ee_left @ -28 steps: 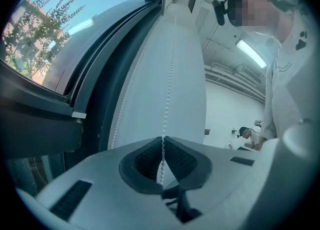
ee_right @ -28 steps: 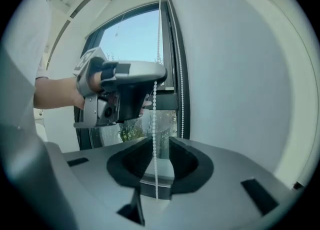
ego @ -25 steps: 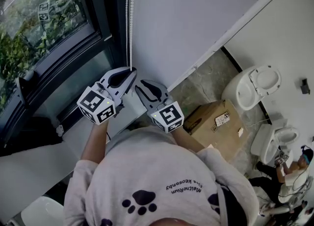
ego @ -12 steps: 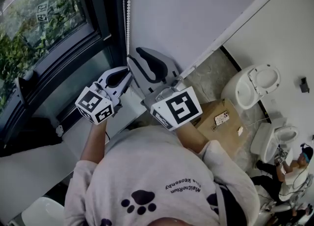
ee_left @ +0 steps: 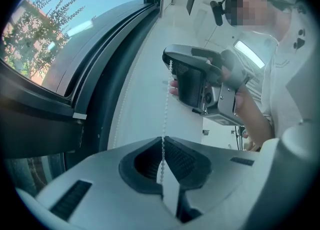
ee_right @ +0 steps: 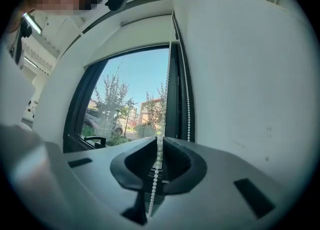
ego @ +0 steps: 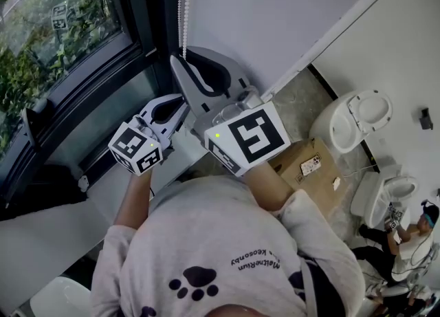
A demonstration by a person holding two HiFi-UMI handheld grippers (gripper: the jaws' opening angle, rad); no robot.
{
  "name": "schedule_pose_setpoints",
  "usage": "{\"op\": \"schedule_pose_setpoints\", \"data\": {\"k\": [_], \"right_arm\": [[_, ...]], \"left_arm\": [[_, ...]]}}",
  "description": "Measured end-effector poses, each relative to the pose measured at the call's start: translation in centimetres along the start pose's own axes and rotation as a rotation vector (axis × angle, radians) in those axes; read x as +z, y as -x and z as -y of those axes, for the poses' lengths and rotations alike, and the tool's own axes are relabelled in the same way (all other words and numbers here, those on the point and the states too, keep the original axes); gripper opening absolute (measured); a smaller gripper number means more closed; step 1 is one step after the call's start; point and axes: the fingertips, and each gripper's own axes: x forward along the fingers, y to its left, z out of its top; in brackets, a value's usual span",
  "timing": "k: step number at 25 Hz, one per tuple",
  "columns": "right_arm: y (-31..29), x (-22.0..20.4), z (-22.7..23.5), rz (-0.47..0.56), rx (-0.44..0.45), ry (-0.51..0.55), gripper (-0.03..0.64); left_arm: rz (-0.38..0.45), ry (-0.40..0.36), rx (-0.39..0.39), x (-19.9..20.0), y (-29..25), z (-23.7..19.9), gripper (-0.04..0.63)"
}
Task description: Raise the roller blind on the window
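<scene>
One white beaded blind cord point(ee_left: 167, 99) hangs straight up and down beside the dark window frame point(ego: 148, 27), its long axis vertical against the white wall point(ego: 275, 13). The left hand-held gripper point(ee_left: 162, 138) is clamped on it lower down. The right hand-held gripper point(ee_right: 159, 138) sits higher on the same strand. Its jaws have just been closing and now pinch the beads.

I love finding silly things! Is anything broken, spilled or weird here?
Nothing looks broken or spilled. The bead chain hangs straight beside the window. One odd sight: a cardboard box sits on the floor right next to a toilet.
</scene>
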Motion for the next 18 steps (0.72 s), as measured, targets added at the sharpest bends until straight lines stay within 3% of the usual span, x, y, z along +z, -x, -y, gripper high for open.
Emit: {"op": "schedule_pose_setpoints", "data": {"k": [9,18], "right_arm": [[0.1,-0.3,0.2,-0.022,-0.006,0.006,0.020],[0.8,-5.4,-0.3,-0.073,-0.034,-0.004,0.020]], "left_arm": [[-0.005,-0.033,0.017,-0.3,-0.1,0.1,0.018],[-0.098,-0.045,0.062,-5.5,0.2,-0.5,0.018]]}}
